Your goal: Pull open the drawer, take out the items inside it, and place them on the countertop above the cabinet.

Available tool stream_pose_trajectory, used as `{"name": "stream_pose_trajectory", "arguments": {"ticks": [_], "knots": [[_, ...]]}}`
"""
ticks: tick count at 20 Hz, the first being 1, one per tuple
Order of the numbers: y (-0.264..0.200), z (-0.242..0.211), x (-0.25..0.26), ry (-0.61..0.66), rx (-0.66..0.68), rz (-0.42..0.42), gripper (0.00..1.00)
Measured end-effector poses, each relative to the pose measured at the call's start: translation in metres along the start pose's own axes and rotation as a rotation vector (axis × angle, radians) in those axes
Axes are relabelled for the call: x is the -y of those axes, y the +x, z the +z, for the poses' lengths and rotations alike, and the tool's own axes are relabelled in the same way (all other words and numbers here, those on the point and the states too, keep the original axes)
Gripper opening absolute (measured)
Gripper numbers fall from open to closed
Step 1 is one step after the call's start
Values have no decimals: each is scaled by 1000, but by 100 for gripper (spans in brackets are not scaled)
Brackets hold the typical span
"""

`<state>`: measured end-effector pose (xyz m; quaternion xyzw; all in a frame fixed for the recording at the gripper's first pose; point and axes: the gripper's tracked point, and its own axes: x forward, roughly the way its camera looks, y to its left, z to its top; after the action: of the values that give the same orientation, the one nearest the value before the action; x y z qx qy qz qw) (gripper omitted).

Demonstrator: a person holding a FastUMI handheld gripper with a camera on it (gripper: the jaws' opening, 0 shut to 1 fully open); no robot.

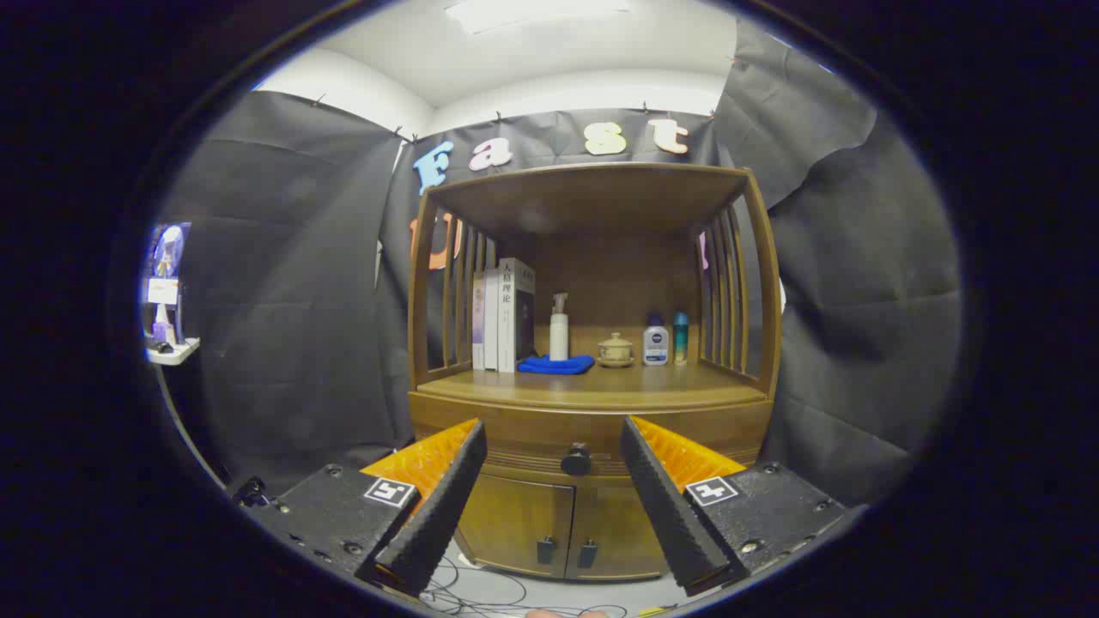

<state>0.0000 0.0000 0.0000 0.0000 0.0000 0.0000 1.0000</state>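
A wooden cabinet [592, 403] stands ahead against the booth's black cloth wall. Its drawer [592, 442] is closed, with a dark round knob [576, 459] at its middle. My gripper [554, 438] is open, held short of the cabinet, and the knob appears in the gap between the two fingers, beyond their tips. Nothing is held. The countertop [592, 388] above the drawer carries upright books [502, 315], a white pump bottle [559, 330], a folded blue cloth [556, 365], a small lidded teacup [615, 350] and two small bottles [665, 340]. The drawer's contents are hidden.
Below the drawer are two closed cabinet doors [558, 528] with small dark handles. Thin cables [481, 592] lie on the floor before the cabinet. Slatted side rails and a wooden roof enclose the countertop. A small white shelf [172, 348] with items hangs on the left wall.
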Motion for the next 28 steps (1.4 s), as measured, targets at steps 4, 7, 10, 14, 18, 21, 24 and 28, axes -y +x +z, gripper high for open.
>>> {"name": "stream_pose_trajectory", "arguments": {"ticks": [4,7,10,14,18,21,24,28], "knots": [[2,5,0,4,12,-3,100],[6,0,-3,3,1,7,100],[9,0,-2,9,-1,4,100],[18,0,0,1,4,2,99],[35,-9,-1,2,-16,10,100],[47,-13,2,-1,-20,4,100],[64,-19,6,1,-28,-8,100],[89,-29,12,4,-39,-38,100]]}}
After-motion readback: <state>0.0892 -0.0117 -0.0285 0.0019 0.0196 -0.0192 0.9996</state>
